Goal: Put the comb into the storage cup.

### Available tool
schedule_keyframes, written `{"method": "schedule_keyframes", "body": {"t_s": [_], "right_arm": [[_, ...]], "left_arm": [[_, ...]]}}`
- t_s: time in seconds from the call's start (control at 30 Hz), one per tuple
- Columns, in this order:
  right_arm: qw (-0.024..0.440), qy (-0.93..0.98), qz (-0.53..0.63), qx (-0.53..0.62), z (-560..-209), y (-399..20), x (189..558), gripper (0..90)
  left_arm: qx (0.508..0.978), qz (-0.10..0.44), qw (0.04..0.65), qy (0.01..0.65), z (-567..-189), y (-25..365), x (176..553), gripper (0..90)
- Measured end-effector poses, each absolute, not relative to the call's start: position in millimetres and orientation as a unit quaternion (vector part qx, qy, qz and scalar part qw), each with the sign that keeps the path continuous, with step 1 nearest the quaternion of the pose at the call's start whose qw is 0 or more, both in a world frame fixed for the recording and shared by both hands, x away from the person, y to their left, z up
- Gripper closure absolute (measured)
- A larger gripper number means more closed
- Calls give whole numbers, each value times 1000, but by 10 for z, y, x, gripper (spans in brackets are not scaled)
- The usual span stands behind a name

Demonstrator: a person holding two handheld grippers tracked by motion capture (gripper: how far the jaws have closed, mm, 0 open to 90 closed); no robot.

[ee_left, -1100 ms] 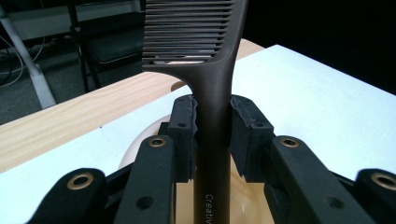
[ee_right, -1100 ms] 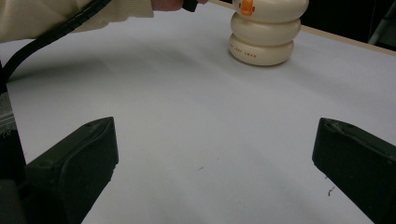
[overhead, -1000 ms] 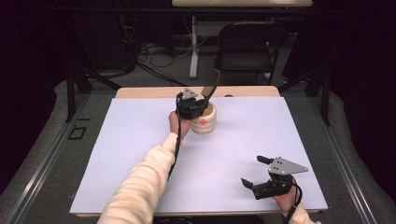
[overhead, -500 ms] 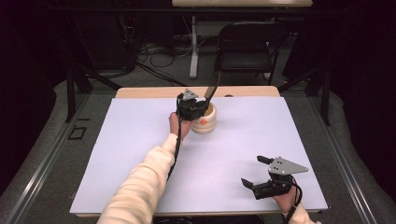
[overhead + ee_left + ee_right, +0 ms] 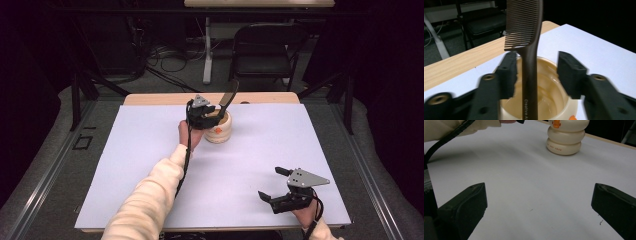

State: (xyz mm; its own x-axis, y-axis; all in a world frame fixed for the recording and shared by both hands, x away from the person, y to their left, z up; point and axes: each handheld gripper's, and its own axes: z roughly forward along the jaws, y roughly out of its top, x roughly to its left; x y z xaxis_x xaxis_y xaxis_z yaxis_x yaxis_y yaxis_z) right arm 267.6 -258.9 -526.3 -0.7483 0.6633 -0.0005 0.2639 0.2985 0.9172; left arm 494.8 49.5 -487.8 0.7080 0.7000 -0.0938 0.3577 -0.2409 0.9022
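— So, how much of the job can be taken as done?

— Most of it, it would seem. The comb [image 5: 527, 45] has been stood in the cup [image 5: 218, 127], handle down and teeth up, leaning toward the far rim. The cup is set on the white sheet [image 5: 125, 165] near the far edge of the table [image 5: 150, 98].

— Is the comb held at all?

— No grip is seen. In the left gripper view the jaws of the left gripper [image 5: 536, 72] have just been opening, and the handle is left between them. A clear gap is seen on the one side; on the other the handle passes close in front of the pad, though no pressing can be made out. It is judged that the comb is carried by the cup alone.

— And the other hand?

— The right gripper [image 5: 277, 185] is held low over the sheet at the near right corner, well apart from the cup. Its jaws are spread wide, and nothing lies between them; in its own view only bare sheet is seen there, with the cup farther off.

— What is left, then?

— Little, by this reading. The left gripper is yet to be drawn clear of the comb without the handle being knocked. Whether the comb will stay upright cannot be told from these pictures, since its foot inside the cup is hidden.
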Motion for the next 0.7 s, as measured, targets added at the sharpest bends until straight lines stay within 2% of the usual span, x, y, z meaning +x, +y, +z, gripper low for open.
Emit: {"method": "schedule_keyframes", "body": {"t_s": [0.17,0.4,0.7], "right_arm": [[196,781,513,297,-5264,-2589,2677,0],[194,781,513,298,-5264,-2585,2676,0],[193,782,513,298,-5265,-2583,2675,0]], "left_arm": [[787,158,490,340,-4827,539,4917,319],[798,157,482,327,-4757,603,4815,173],[803,150,482,318,-4691,714,4705,75]]}}
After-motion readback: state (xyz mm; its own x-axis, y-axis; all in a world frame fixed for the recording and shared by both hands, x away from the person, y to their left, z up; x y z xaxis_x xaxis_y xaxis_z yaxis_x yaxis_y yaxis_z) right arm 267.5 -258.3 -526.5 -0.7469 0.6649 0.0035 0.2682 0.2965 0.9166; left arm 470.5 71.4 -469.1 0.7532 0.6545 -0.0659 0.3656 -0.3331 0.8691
